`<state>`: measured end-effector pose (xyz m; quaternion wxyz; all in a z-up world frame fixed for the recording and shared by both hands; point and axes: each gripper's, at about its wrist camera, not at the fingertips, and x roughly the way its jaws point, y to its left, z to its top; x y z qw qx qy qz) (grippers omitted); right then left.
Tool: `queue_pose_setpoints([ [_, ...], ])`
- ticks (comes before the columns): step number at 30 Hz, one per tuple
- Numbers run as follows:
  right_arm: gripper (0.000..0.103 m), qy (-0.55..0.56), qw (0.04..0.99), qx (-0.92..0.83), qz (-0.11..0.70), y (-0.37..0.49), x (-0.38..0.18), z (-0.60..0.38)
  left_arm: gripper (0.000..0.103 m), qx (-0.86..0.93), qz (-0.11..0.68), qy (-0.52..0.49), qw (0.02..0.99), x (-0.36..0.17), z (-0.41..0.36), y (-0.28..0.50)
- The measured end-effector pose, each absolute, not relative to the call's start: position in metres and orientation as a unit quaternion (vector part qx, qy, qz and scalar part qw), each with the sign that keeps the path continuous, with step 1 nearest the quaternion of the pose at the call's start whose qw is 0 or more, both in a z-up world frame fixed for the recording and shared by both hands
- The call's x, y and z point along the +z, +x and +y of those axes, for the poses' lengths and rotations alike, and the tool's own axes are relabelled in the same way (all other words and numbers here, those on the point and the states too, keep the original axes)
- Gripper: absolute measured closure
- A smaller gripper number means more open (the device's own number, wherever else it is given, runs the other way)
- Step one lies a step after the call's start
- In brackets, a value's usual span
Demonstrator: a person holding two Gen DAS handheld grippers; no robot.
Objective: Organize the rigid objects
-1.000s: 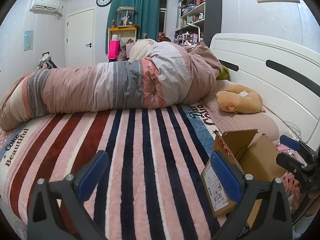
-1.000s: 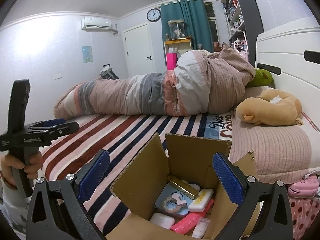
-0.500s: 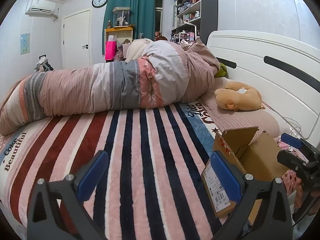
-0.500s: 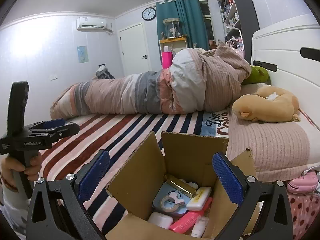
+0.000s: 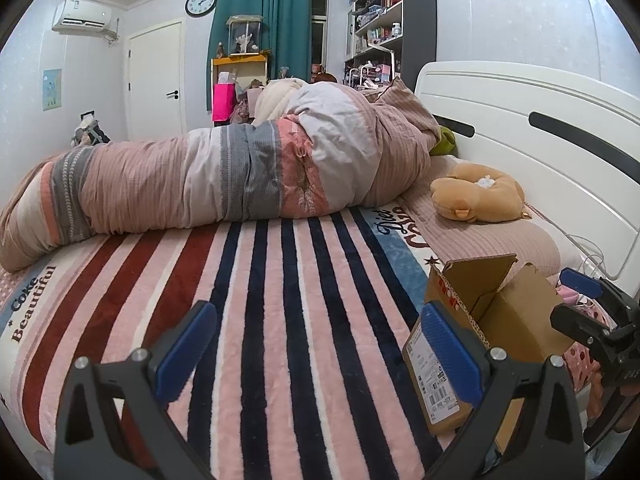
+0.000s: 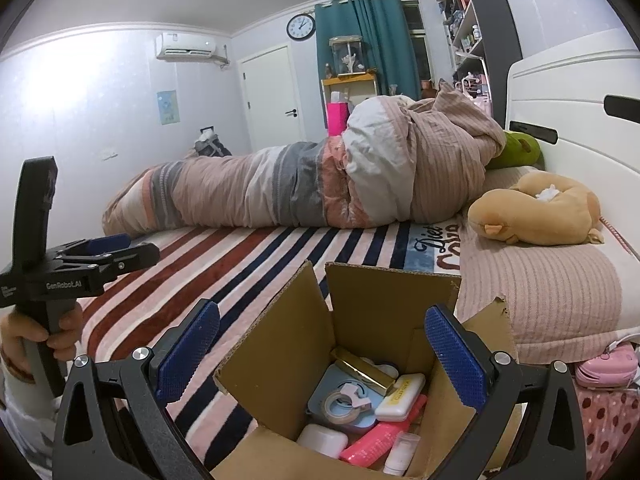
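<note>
An open cardboard box [image 6: 384, 312] stands on the striped blanket at the bed's near right corner; it also shows in the left wrist view [image 5: 504, 320]. Inside lie a tape dispenser [image 6: 344, 400], a gold bar-shaped item [image 6: 364, 368], a white case [image 6: 400, 398], a pink item [image 6: 380, 438] and a white lump [image 6: 322, 440]. My right gripper [image 6: 320, 356] is open and empty, just above the box opening. My left gripper [image 5: 316, 352] is open and empty over the blanket, left of the box. Each gripper appears in the other's view: the left gripper [image 6: 108, 252], the right gripper [image 5: 588, 300].
A rolled quilt [image 5: 224, 176] lies across the far side of the bed. A tan plush toy [image 5: 480, 198] rests on the pillow [image 6: 540, 288] by the white headboard [image 5: 540, 152]. A pink object [image 6: 608, 366] lies right of the box. The striped blanket [image 5: 260, 280] spreads between.
Both views have shifted slightly; the box sits a little lower and closer in the right wrist view. Both grippers stay open and empty.
</note>
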<state>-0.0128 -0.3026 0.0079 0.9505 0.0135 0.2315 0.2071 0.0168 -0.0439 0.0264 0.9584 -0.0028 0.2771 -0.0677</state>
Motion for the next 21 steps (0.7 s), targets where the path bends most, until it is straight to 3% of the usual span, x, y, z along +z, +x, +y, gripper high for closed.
queue_pose_setpoints([
  [21,0.000,0.002,0.946,0.224,0.233,-0.0031,0.0054,-0.3055,0.001,-0.061,0.278,-0.002,0.958,0.0264,-0.0431,0.0155],
])
